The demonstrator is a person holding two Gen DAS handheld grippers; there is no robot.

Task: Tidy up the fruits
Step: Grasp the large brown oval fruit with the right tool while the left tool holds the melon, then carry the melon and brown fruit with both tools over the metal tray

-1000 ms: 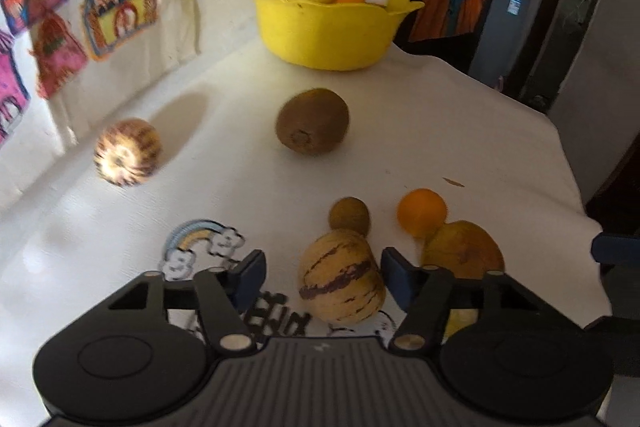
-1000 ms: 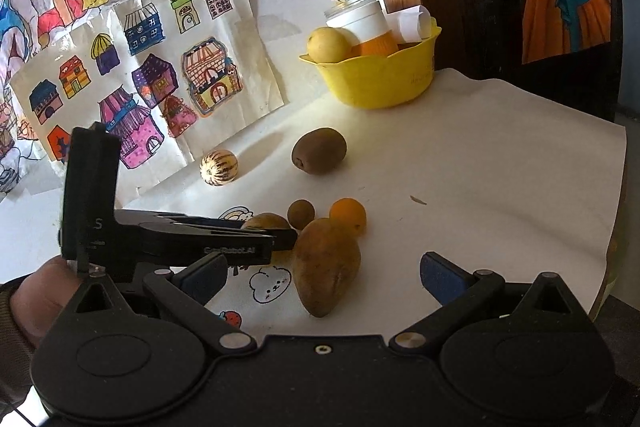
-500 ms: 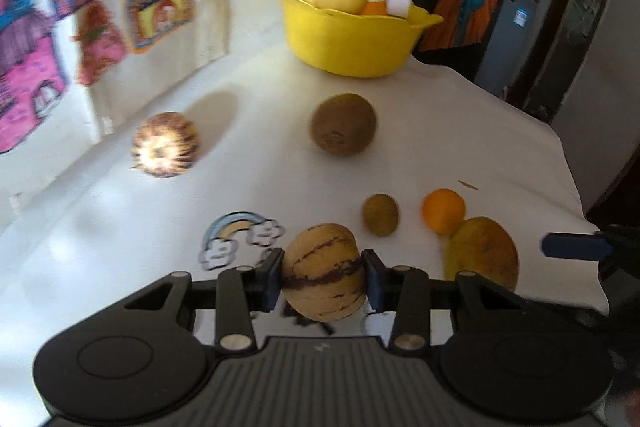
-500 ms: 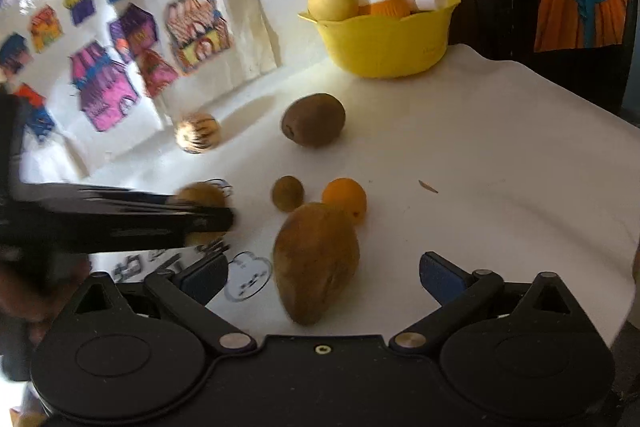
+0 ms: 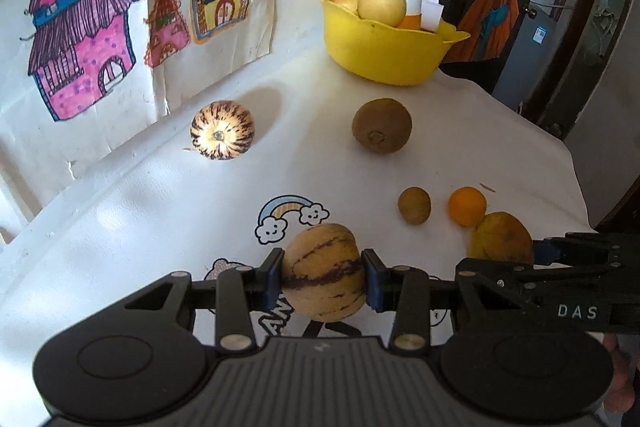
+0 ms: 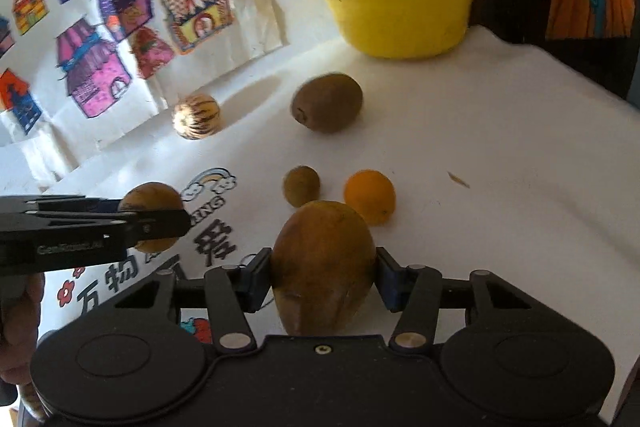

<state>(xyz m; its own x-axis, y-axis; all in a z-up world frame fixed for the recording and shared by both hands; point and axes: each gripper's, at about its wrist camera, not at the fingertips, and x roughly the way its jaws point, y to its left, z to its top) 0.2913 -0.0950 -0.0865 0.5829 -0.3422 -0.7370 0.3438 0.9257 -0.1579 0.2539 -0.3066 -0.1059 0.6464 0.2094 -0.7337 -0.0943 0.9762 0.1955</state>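
My left gripper [image 5: 323,277] is clamped on the striped melon [image 5: 323,273], right between its pads. My right gripper [image 6: 324,277] squeezes the brown mango [image 6: 324,267]. Ahead of both sits the yellow bowl [image 5: 384,47], far end of the table [image 5: 460,131].

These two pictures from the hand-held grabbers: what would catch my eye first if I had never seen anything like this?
Probably the two fruits caught mid-grab: the left gripper clamps a yellow, purple-striped melon, and the right gripper squeezes a brown mango. Next, the bright yellow bowl at the table's far end, already holding pale round fruit, and the colourful house drawings on the wall to the left.
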